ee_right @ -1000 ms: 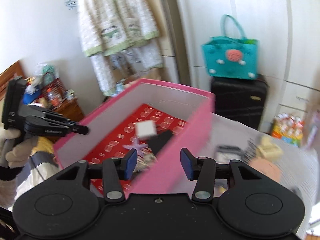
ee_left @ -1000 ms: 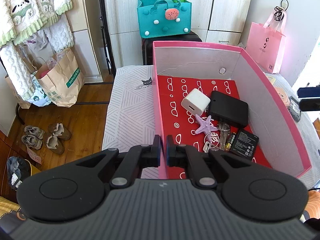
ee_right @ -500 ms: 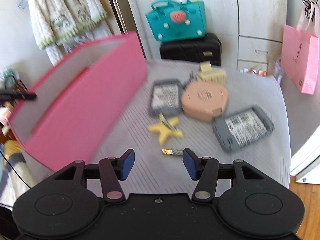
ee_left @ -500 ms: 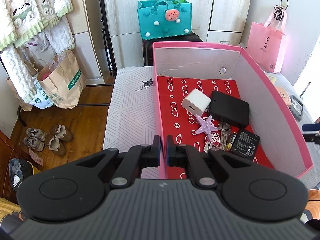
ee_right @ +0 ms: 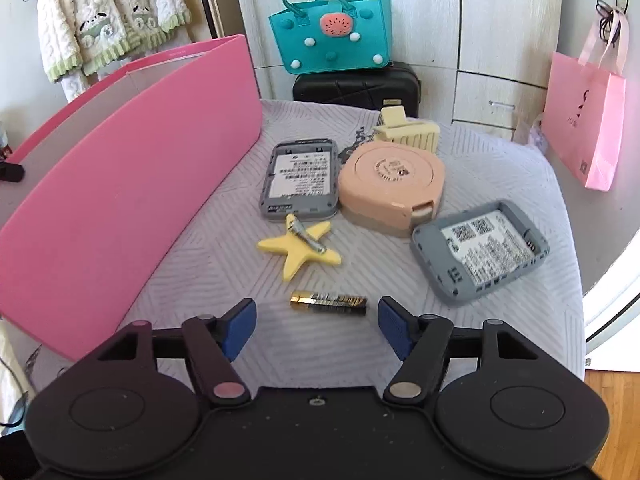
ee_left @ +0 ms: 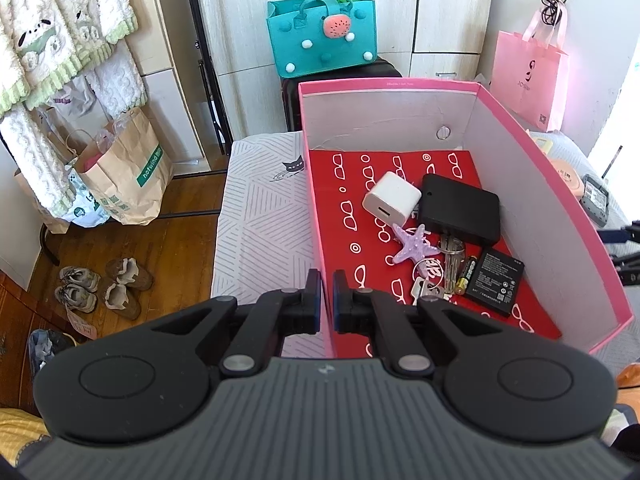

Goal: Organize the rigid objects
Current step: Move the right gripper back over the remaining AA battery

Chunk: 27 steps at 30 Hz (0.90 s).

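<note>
Ahead I note a teal bag atop a black suitcase, a pink bag right, and shoes on the floor.

Brightness: both views well lit by daylight; colours saturated.
Light source: right side; blown-out white patch at the right edge of the left wrist view and lower right of the right wrist view.
Glare: pale sheen on the pink gift bag and the wall behind it.
Shadows: soft; a faint one under the battery near the front edge of the bedspread.
Blur: slight smear on the yellow starfish clip and battery; left wrist view sharp.
Distortion: strong fisheye; the pink box wall bows, cupboard lines curve at the edges.
Vignette: dark corners in the right wrist view.
</note>
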Tool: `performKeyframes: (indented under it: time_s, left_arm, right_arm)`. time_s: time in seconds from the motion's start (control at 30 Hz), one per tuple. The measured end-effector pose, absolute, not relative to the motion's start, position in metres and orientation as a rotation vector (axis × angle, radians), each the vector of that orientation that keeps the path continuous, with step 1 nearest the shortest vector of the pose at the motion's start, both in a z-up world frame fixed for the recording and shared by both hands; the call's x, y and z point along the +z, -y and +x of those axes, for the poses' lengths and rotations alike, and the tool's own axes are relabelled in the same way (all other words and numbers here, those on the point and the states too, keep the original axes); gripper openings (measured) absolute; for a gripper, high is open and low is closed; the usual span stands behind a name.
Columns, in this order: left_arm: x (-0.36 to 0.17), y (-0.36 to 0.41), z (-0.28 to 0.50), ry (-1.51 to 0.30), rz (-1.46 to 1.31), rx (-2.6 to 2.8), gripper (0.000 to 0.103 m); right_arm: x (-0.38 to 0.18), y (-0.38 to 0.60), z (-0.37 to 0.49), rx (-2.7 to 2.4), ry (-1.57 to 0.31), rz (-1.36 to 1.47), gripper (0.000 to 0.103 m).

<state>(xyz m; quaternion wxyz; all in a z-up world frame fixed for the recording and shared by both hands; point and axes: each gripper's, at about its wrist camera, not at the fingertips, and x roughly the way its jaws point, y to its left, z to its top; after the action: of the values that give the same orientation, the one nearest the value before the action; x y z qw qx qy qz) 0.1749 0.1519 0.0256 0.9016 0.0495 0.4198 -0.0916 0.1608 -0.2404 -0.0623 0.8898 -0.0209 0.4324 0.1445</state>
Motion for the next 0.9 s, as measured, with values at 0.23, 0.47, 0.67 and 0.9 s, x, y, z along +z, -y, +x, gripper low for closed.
performKeyframes:
  time_s: [0.23,0.47,0.67,0.9]
  left_arm:
    - [0.026,-0.151,0.175,-0.868,0.149,-0.213,0.005]
    - [0.025,-0.146,0.173,-0.856,0.184,-0.213,0.005]
    - [0.025,-0.146,0.172,-0.851,0.182,-0.217,0.006]
    - [0.024,-0.146,0.171,-0.843,0.188,-0.214,0.006]
  right_arm:
    - [-0.060,0.227,0.154,0.323,-0.881,-0.122,0.047]
    - [-0.060,0.227,0.157,0.307,-0.884,-0.099,0.047]
    - [-0.065,0.222,0.156,0.302,-0.873,-0.105,0.070]
    - [-0.066,0.221,0.164,0.255,-0.863,0.023,0.080]
